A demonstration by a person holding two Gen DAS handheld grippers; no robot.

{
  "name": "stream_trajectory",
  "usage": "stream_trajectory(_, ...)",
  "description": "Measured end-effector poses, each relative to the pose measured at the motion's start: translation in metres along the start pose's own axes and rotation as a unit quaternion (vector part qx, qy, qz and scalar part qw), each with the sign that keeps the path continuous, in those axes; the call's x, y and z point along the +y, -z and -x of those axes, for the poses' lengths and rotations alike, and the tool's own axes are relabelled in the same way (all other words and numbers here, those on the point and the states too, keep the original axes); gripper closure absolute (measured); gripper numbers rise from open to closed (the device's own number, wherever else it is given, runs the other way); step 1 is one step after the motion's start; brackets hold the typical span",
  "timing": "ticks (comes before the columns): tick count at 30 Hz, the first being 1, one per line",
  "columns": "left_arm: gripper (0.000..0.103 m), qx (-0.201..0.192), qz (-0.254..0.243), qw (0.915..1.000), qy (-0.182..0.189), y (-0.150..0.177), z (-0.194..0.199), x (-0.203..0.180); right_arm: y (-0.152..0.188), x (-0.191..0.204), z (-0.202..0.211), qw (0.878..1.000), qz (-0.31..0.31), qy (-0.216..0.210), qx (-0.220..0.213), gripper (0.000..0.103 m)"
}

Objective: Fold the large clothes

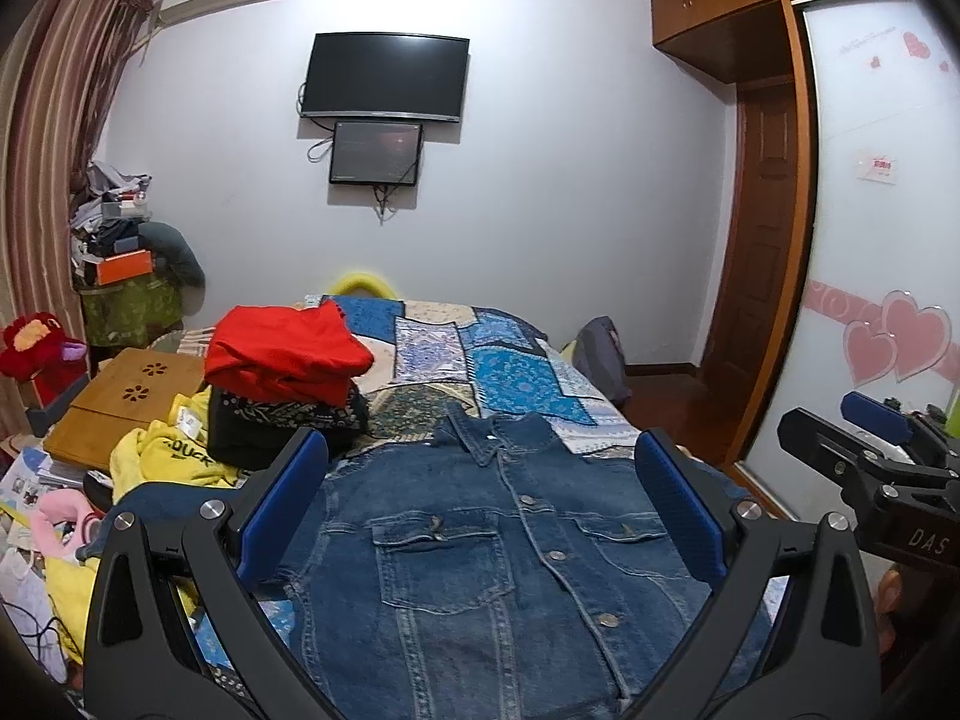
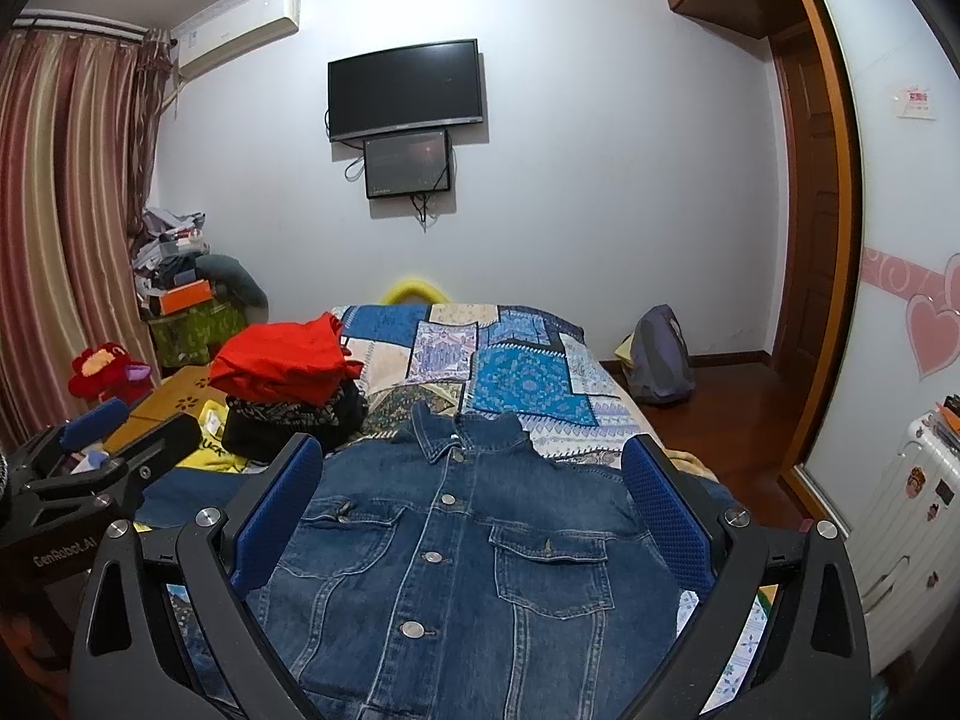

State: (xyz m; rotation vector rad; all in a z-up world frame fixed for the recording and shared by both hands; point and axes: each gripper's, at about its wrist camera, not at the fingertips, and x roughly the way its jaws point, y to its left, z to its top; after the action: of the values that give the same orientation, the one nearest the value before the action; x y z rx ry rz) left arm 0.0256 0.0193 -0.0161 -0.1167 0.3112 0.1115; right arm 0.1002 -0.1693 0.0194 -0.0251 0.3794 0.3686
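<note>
Patchwork bedspread (image 1: 516,378) is carrying the denim jacket (image 1: 480,552), lying flat, buttoned, collar pointing away. Folded clothes (image 1: 282,372) are sitting stacked beyond it. Left gripper (image 1: 480,510) and right gripper (image 2: 474,510) are hovering spread wide, holding nothing; this jacket's folding is looking unstarted.

the denim jacket (image 2: 468,546) is mid-blue with paler seams and silver buttons. beyond its collar, the bedspread (image 2: 528,372) is a patchwork of blue, cream and olive printed squares. left of the jacket, a red garment (image 2: 282,360) tops a black patterned stack (image 2: 288,420). a yellow garment (image 1: 174,456) with black lettering lies beside that stack. gripper pads (image 1: 282,504) are blue on black frames. left of the stack, the curtain (image 2: 54,228) is striped maroon and cream.
</note>
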Motion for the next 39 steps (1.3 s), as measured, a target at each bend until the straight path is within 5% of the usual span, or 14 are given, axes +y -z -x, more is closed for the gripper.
stream_trajectory(15,0.0,0.031,0.0,0.9913,-0.128,-0.009,-0.057,0.084,0.004,-0.004,-0.07,0.998,0.027,0.012,0.062,0.004)
stream_trajectory(22,0.0,0.068,0.041,0.9912,-0.106,-0.014,-0.088,0.164,0.005,-0.005,-0.11,0.994,0.037,0.015,0.101,0.004)
stream_trajectory(27,0.0,0.11,0.095,0.9805,-0.132,0.001,-0.105,0.239,0.006,-0.003,-0.144,0.989,0.05,0.014,0.14,0.004)
stream_trajectory(31,0.0,0.163,0.188,0.9605,-0.125,0.036,-0.113,0.306,0.009,0.0,-0.169,0.985,0.055,0.018,0.164,0.004)
stream_trajectory(39,0.0,0.238,0.344,0.8998,-0.123,0.12,-0.114,0.397,0.021,-0.001,-0.209,0.971,0.023,-0.006,0.236,0.004)
